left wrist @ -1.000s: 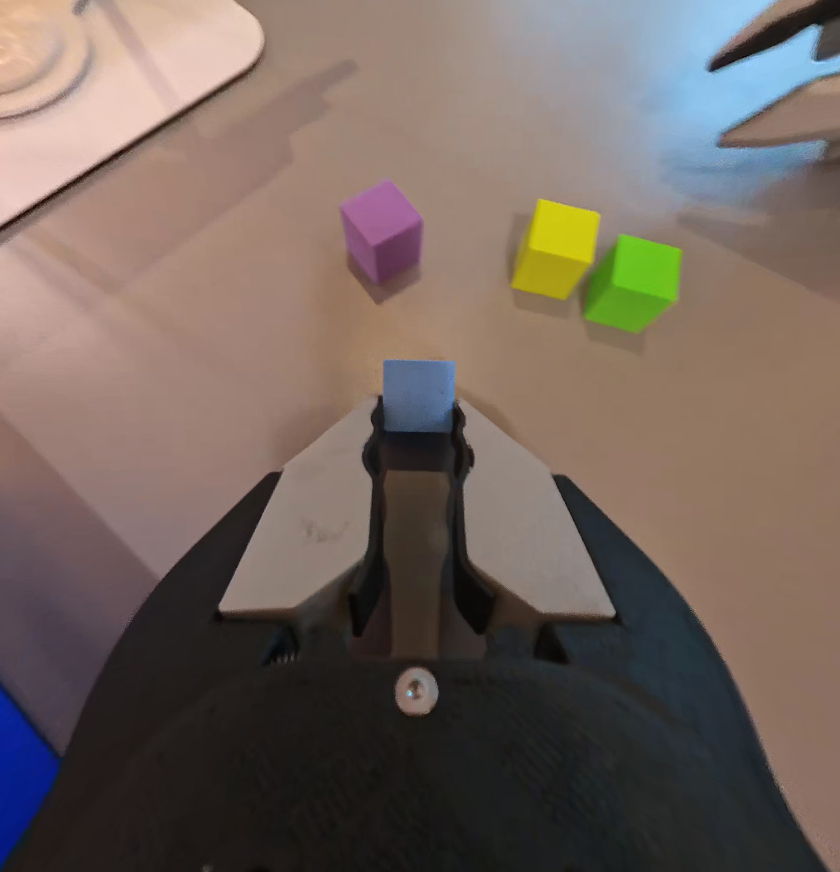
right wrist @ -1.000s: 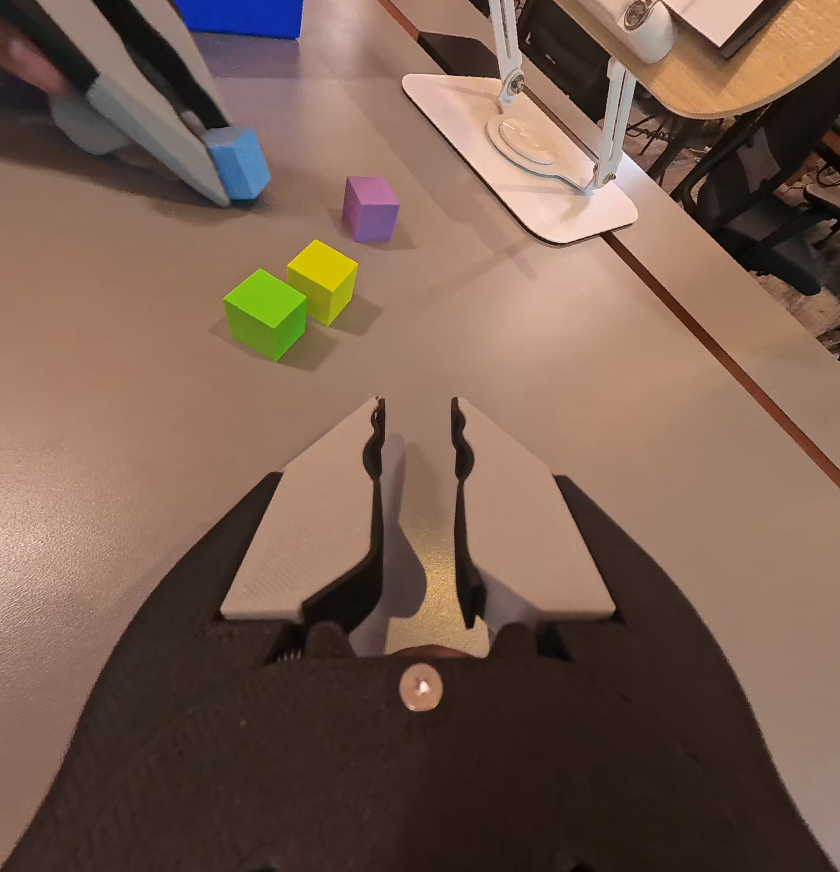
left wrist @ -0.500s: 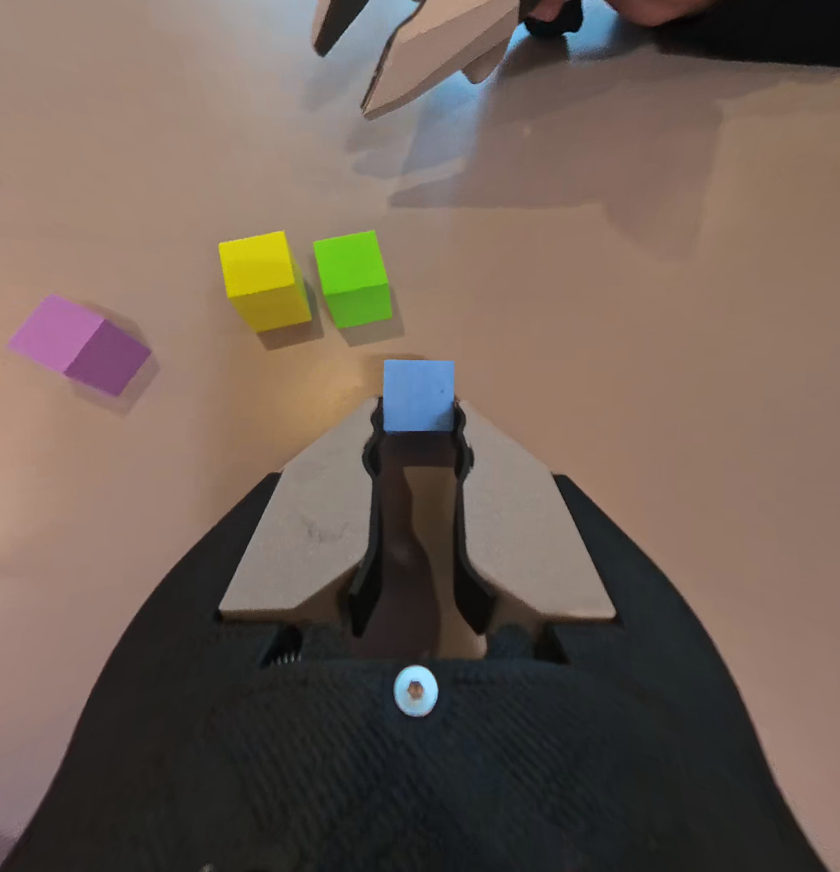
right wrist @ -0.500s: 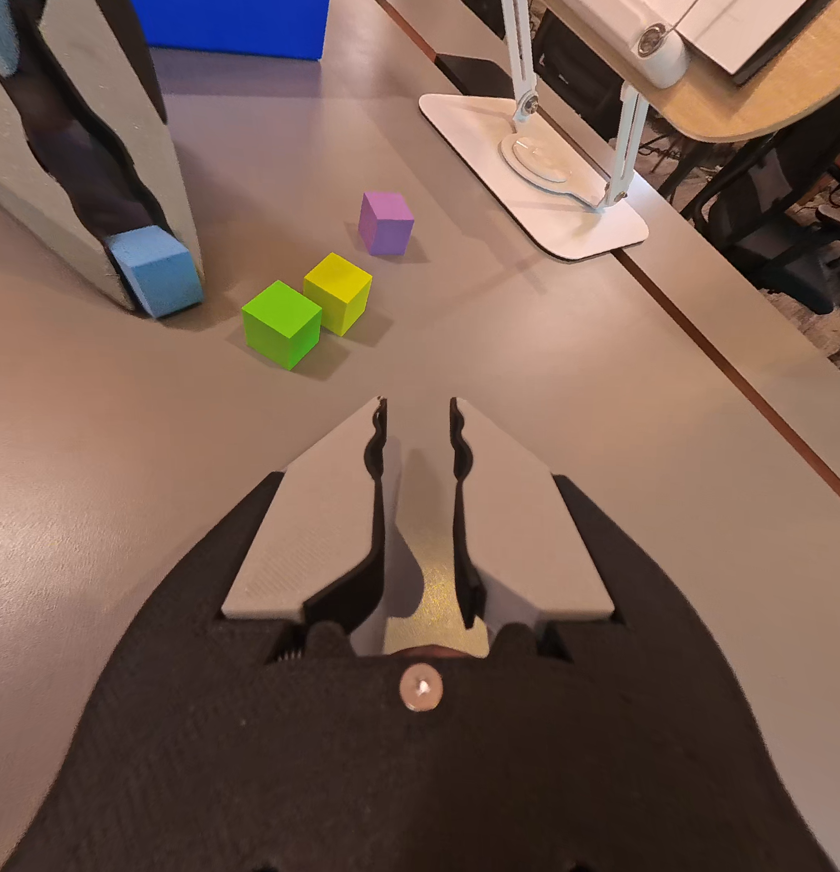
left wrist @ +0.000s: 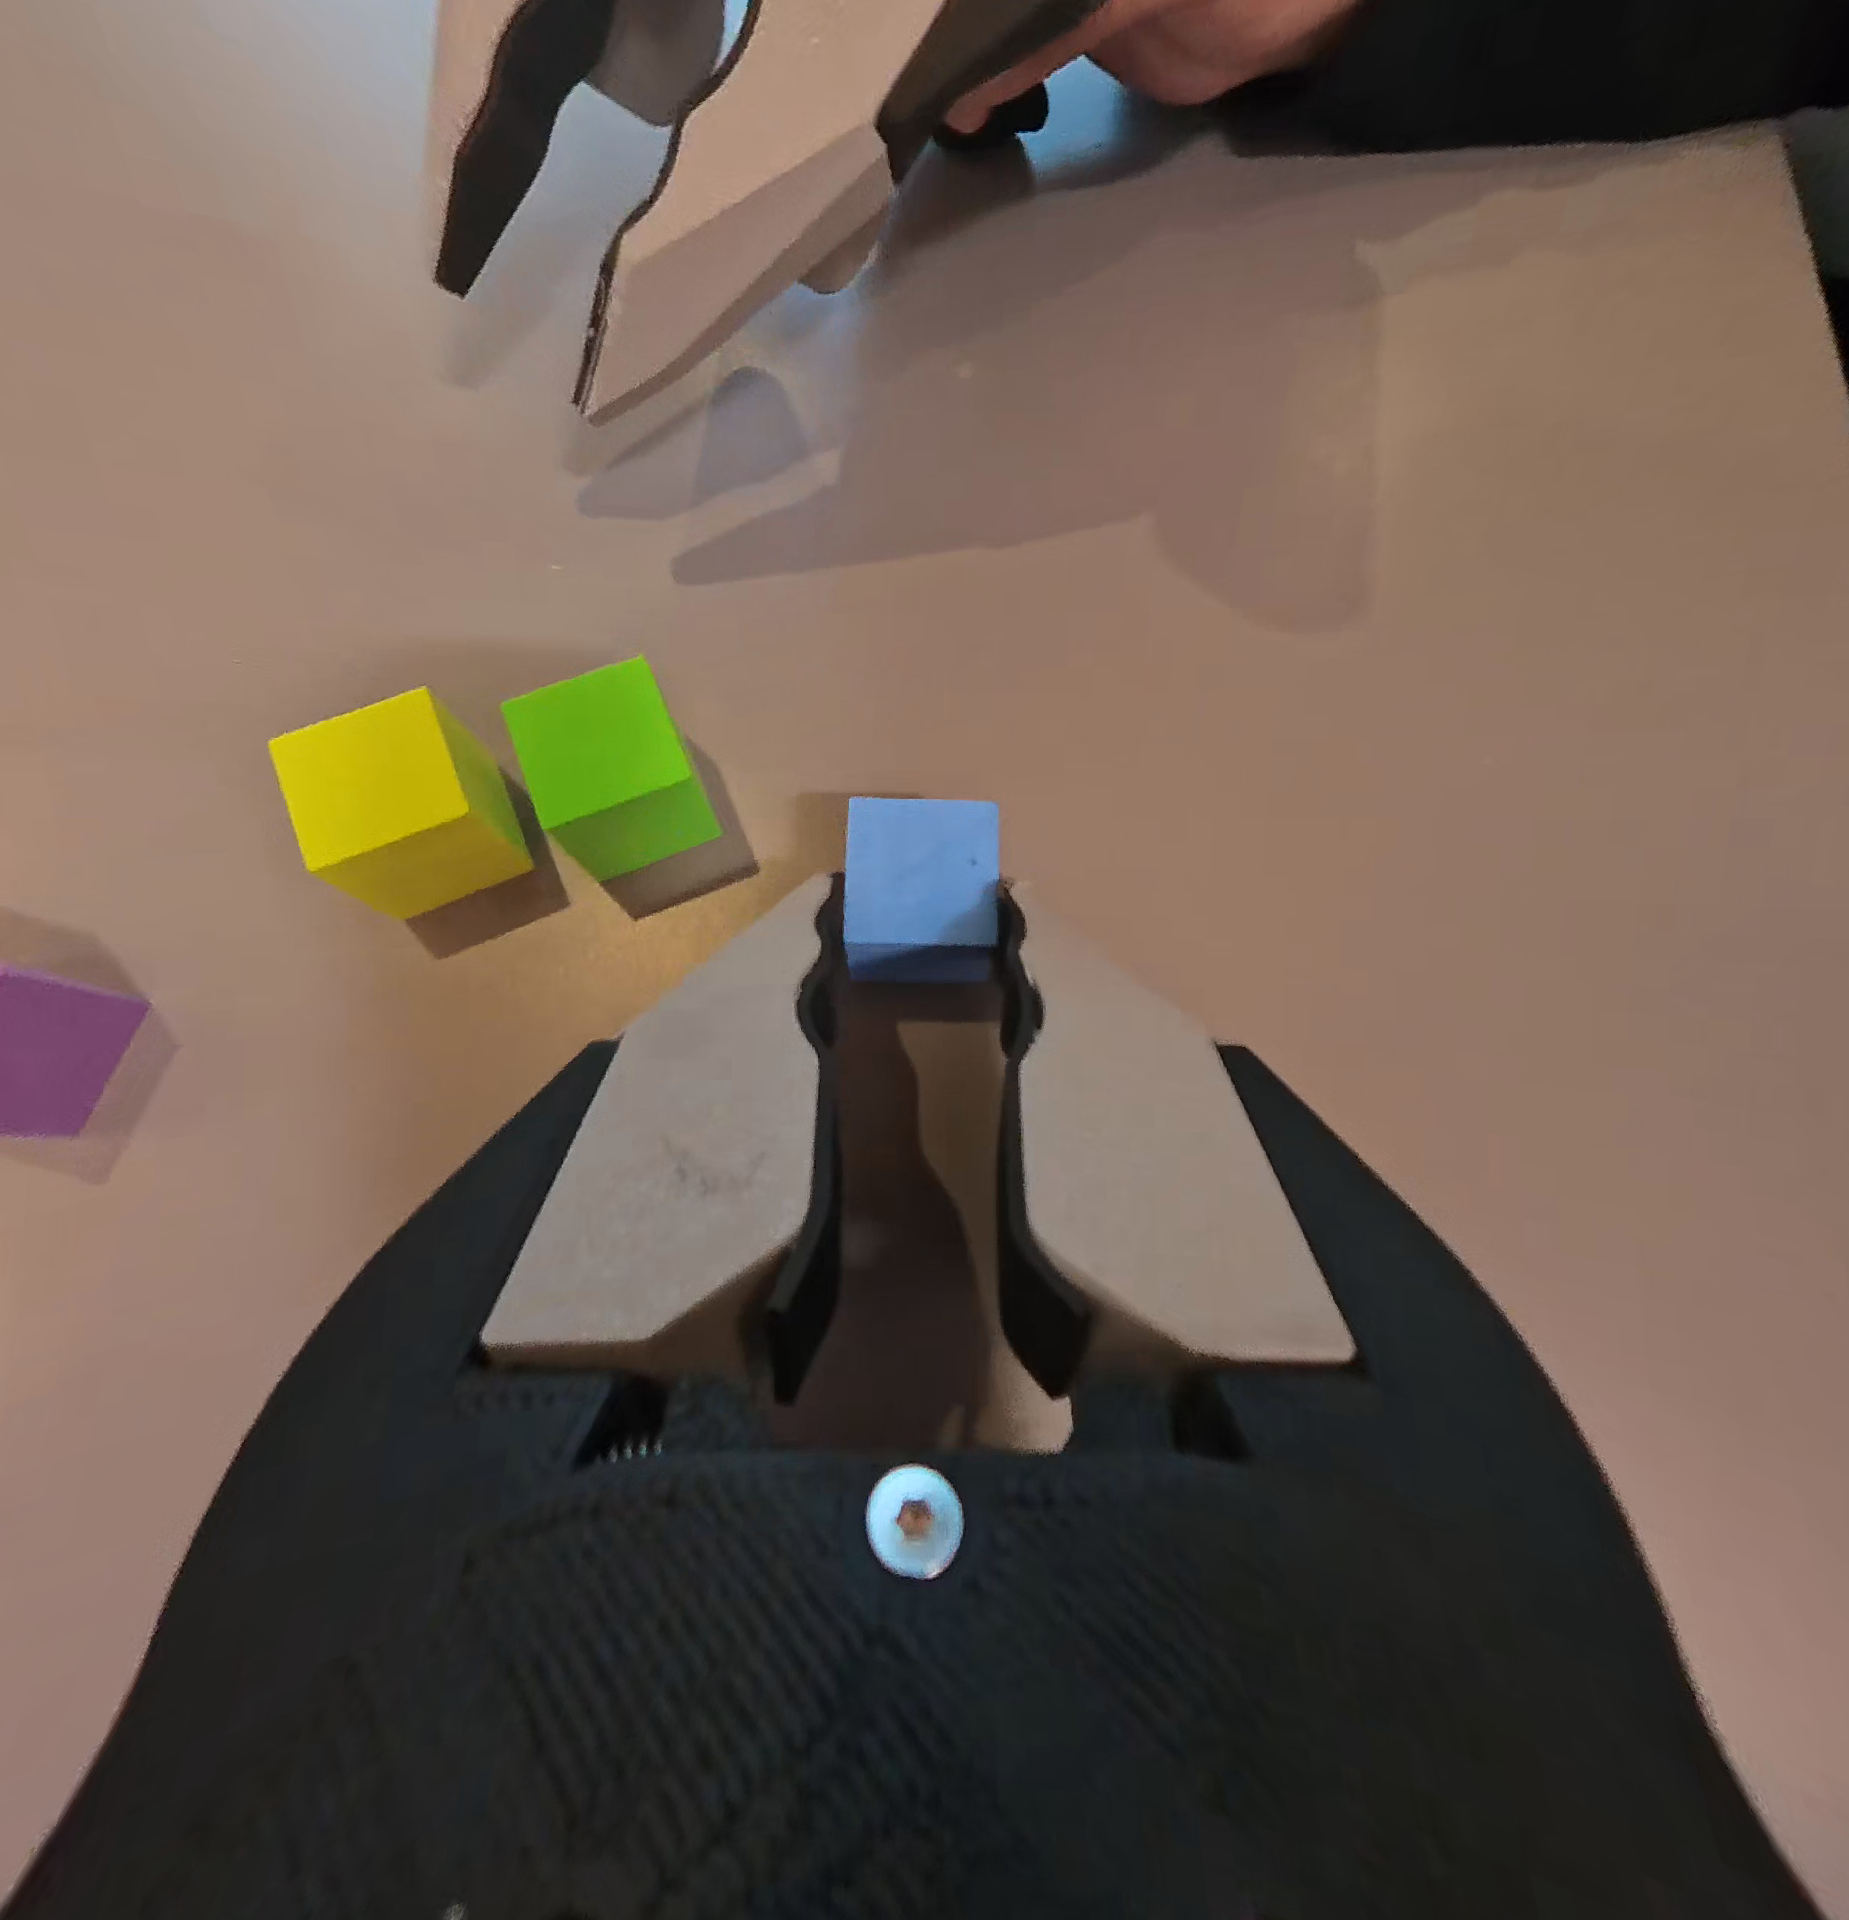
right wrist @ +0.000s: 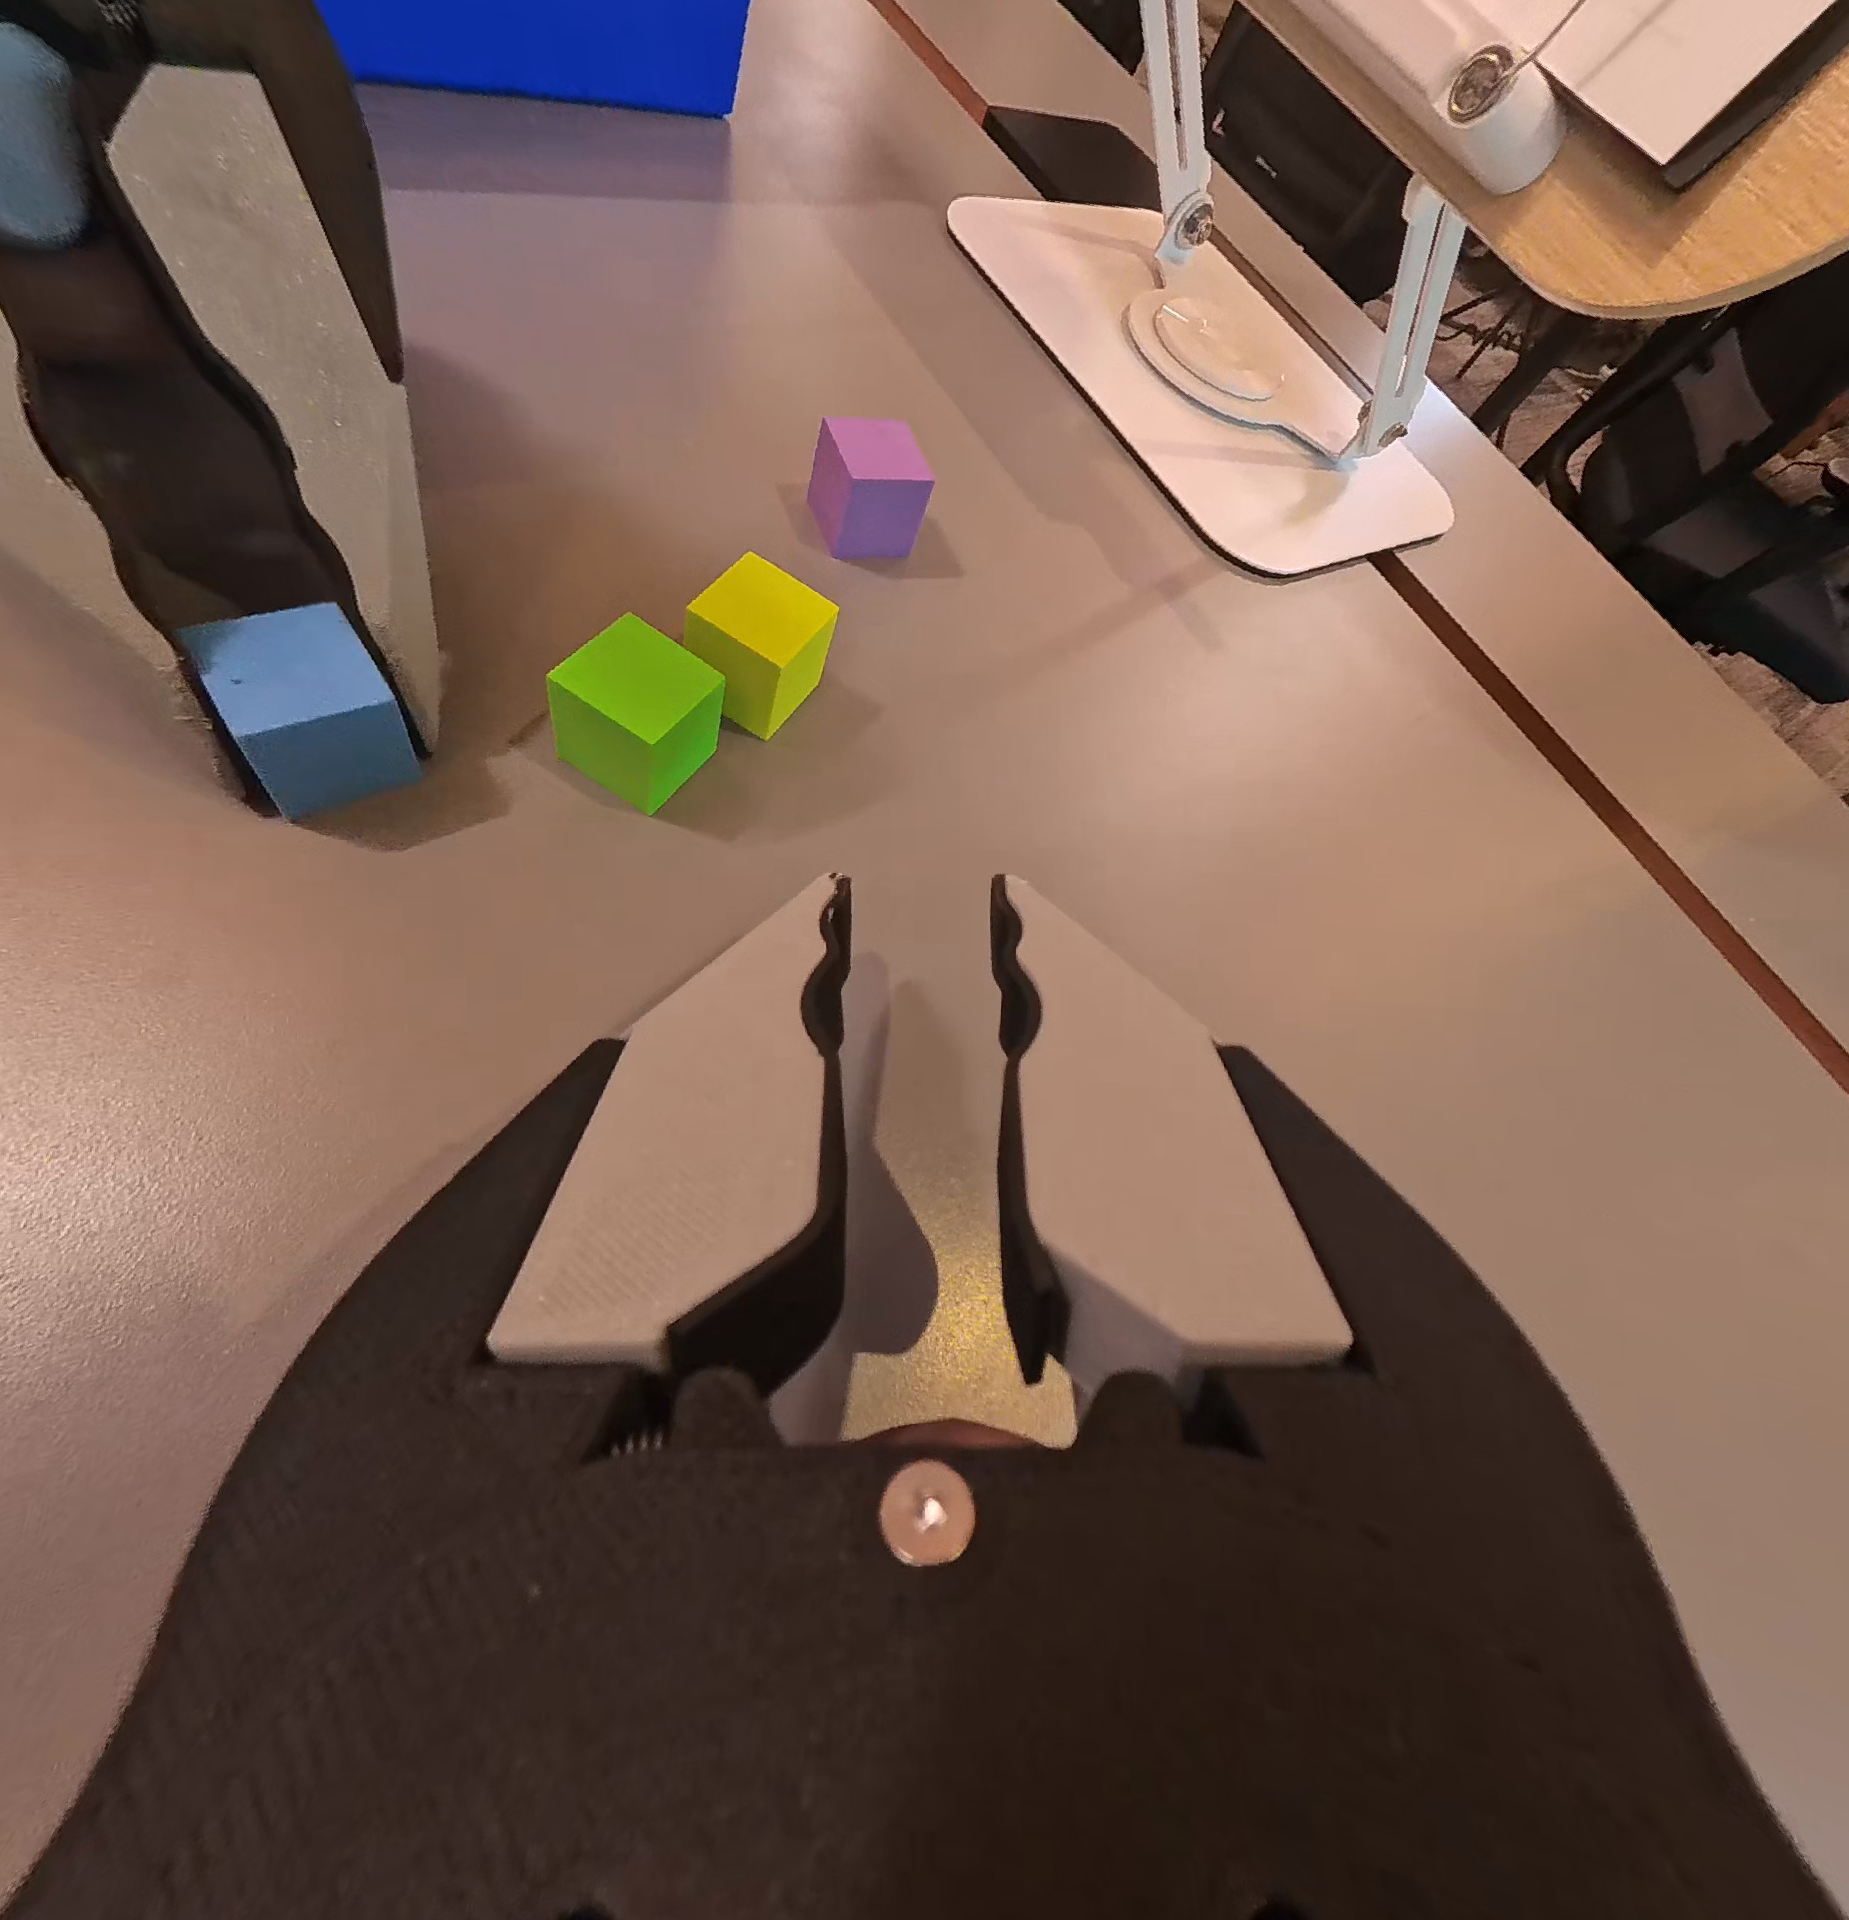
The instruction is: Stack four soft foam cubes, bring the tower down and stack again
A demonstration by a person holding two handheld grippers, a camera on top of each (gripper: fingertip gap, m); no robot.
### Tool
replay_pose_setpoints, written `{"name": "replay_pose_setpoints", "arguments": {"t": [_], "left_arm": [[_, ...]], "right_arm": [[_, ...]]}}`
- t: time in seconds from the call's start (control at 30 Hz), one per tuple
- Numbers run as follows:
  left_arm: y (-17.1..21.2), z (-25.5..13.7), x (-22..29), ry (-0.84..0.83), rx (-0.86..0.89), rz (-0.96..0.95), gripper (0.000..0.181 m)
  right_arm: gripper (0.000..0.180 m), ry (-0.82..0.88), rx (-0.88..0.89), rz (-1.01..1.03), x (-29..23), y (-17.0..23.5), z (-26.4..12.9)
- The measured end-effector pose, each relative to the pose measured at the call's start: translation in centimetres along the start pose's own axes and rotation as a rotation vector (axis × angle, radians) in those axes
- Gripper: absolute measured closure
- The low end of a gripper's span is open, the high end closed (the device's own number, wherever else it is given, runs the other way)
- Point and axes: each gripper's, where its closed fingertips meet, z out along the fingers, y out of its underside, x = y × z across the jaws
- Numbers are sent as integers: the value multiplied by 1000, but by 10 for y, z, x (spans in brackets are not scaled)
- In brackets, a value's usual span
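Purple cube [right wrist: 870, 488]: upper centre of the right wrist view, alone on the bench [right wrist: 1211, 831], apart from the others; cut by the left edge in the left wrist view.
Yellow cube [left wrist: 395, 795]: left of centre in the left wrist view, flat on the bench, just beside the green one; touching or not, cannot tell.
Green cube [left wrist: 608, 764]: right of the yellow, one corner turned toward the right wrist camera.
Blue cube [left wrist: 920, 883]: centre of the left wrist view, pinched at the tips of the left tongs [left wrist: 918, 920]; at or just above the bench near the green cube, contact not clear.
Left tongs: narrowed onto the blue cube, gripping two opposite side faces.
Right tongs [right wrist: 918, 904]: parted a little, nothing between them, well short of the cubes at lower centre of the right wrist view.
Lamp base [right wrist: 1200, 374]: white, upper right, clear of the cubes.
Handling: likely very light, soft and squashy under pressure; matte faces, probably not slippery; not fragile.
Hold: best on two opposite flat faces, mid-height, with a gentle squeeze so the foam keeps its shape.
Axis: no long axis, all sides equal; blue cube square to the tongs, top face level.
Stage: no tower standing, all four cubes at bench level; blue probably the base or the first to be placed.
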Motion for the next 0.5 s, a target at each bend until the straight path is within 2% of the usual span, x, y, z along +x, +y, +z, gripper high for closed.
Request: {"name": "replay_pose_setpoints", "arguments": {"t": [0.2,0.33,0.5], "left_arm": [[-2,1,-3,-53,1,51,152],[-3,0,-6,-114,7,49,115],[-1,0,-5,-101,0,27,107]], "right_arm": [[156,11,13,-2,1,-2,-1],[155,9,12,19,3,0,-3],[156,14,34,39,6,-2,-5]]}}
